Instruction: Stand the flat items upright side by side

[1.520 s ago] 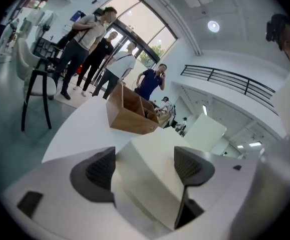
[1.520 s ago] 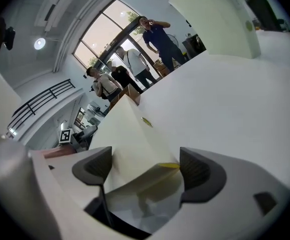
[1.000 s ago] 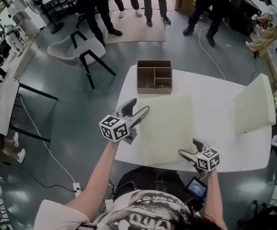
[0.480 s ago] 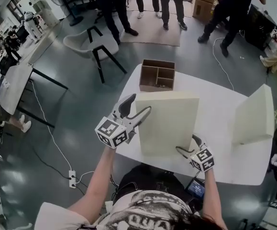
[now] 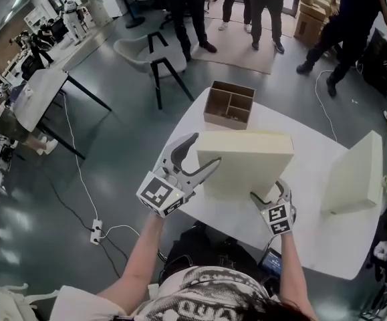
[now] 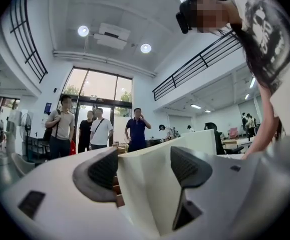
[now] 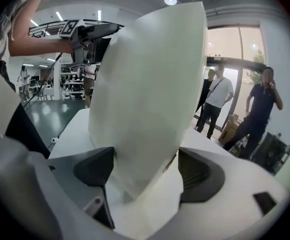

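Note:
A thick cream foam slab [image 5: 246,162] is tipped up over the white table [image 5: 313,243], its top edge toward me. My left gripper [image 5: 205,150] grips its left edge; in the left gripper view the slab [image 6: 150,189] fills the gap between both pads [image 6: 104,171]. My right gripper [image 5: 268,191] holds the slab's lower right corner, and the right gripper view shows that corner [image 7: 150,94] wedged between the jaws. A second foam slab [image 5: 353,176] stands upright at the table's right side.
A wooden box with compartments [image 5: 230,105] sits at the table's far edge. A white chair [image 5: 146,49] and several standing people [image 5: 186,5] are beyond the table. A power strip [image 5: 96,231] and cable lie on the floor at left.
The slab has gone from lying flat on the table to tilted up on edge. Both grippers rose with it, the left one higher, and both rolled.

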Demonstrator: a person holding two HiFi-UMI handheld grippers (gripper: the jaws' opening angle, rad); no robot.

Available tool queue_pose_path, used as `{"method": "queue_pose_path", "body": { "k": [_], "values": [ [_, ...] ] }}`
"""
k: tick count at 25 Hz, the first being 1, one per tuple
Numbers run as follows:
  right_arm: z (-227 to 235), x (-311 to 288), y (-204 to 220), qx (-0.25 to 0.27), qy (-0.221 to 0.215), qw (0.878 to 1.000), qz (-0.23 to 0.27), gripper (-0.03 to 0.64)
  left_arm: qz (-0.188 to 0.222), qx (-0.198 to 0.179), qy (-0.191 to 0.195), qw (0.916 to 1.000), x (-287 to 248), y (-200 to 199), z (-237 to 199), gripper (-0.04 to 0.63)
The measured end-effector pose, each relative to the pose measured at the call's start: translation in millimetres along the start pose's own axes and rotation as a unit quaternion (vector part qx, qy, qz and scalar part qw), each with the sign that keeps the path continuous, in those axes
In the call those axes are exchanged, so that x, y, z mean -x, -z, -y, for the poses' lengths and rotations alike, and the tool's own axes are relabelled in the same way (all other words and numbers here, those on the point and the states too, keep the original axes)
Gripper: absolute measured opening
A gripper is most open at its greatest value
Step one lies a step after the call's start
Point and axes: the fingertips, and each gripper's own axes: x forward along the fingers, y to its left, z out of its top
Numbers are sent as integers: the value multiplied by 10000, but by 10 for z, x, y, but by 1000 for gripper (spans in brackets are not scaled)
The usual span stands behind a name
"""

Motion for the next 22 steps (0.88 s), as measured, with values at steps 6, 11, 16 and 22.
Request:
{"method": "queue_pose_path", "body": {
  "k": [6, 11, 16, 22],
  "values": [
    [60, -4, 65, 253, 94, 9996, 98, 405, -84, -401, 65, 9991, 183, -36, 303, 324],
    [42, 34, 104, 322, 127, 9994, 82, 402, -172, -683, 201, 9973, 285, -99, 483, 324],
    [20, 23, 148, 213, -34, 9997, 133, 396, -256, -639, 326, 9971, 352, -117, 550, 325],
    [-13, 20, 129, 159, -32, 9998, 101, 396, -342, -333, 512, 9975, 418, -44, 521, 342]
  ]
}}
